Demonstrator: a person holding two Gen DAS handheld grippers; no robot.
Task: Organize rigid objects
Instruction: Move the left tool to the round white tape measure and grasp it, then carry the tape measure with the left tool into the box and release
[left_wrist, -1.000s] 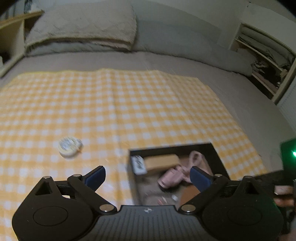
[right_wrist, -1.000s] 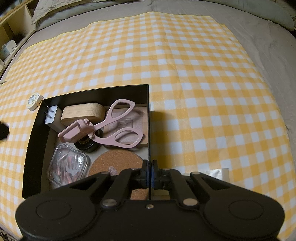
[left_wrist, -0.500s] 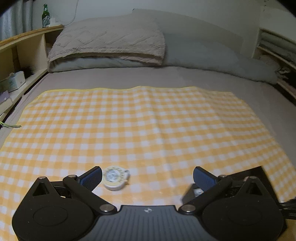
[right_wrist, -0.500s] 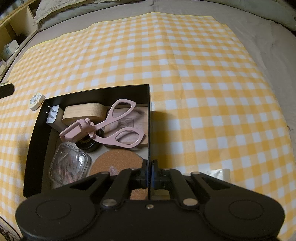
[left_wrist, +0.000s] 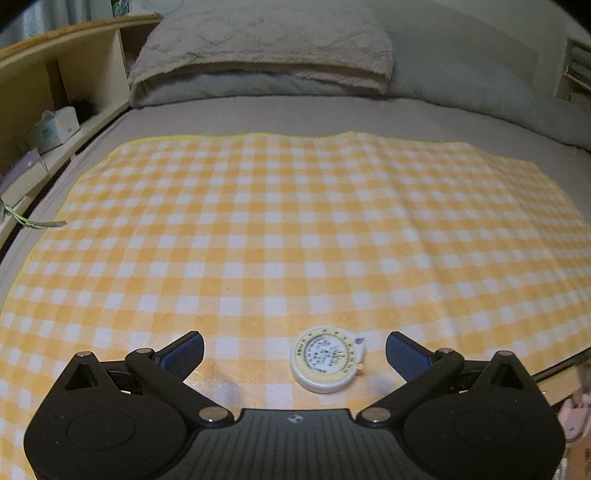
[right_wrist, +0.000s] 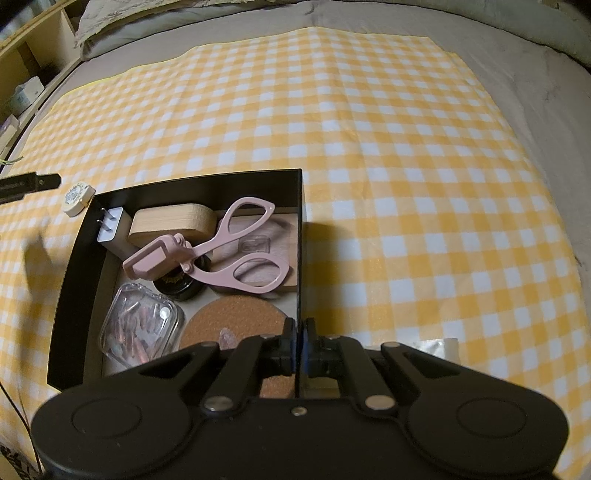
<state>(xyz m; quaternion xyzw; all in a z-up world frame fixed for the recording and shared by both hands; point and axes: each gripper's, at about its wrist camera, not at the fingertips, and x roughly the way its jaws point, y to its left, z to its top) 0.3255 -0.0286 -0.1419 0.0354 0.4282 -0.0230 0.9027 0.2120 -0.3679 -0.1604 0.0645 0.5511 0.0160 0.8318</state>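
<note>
The left tongs (left_wrist: 294, 352) stand wide open with nothing gripped, their blue pads (left_wrist: 184, 352) on either side of a round tape measure (left_wrist: 327, 363). The tape measure lies flat on the yellow checked cloth (left_wrist: 295, 221), between the pads but touching neither, nearer the right-hand one. In the right wrist view the same tape measure (right_wrist: 77, 196) sits on the cloth just outside the far left corner of the black box (right_wrist: 74, 269).

The right tongs (right_wrist: 298, 341) are closed on the thin right wall of the black box, at its near end.

Inside the box, pink scissors (right_wrist: 221, 254) lie across the middle, resting over a dark round tin (right_wrist: 181, 286) and a wooden block (right_wrist: 284, 236). A white plug (right_wrist: 110, 230) leans in the far left corner of the box, next to a rounded wooden piece (right_wrist: 173, 221). A clear plastic case (right_wrist: 140, 330) lies in the near left part, and a cork coaster (right_wrist: 232, 321) lies beside it, partly hidden by the right tongs.

The cloth is spread over a grey bed (left_wrist: 332, 114), with a pillow (left_wrist: 266, 40) beyond the cloth's far edge.
</note>
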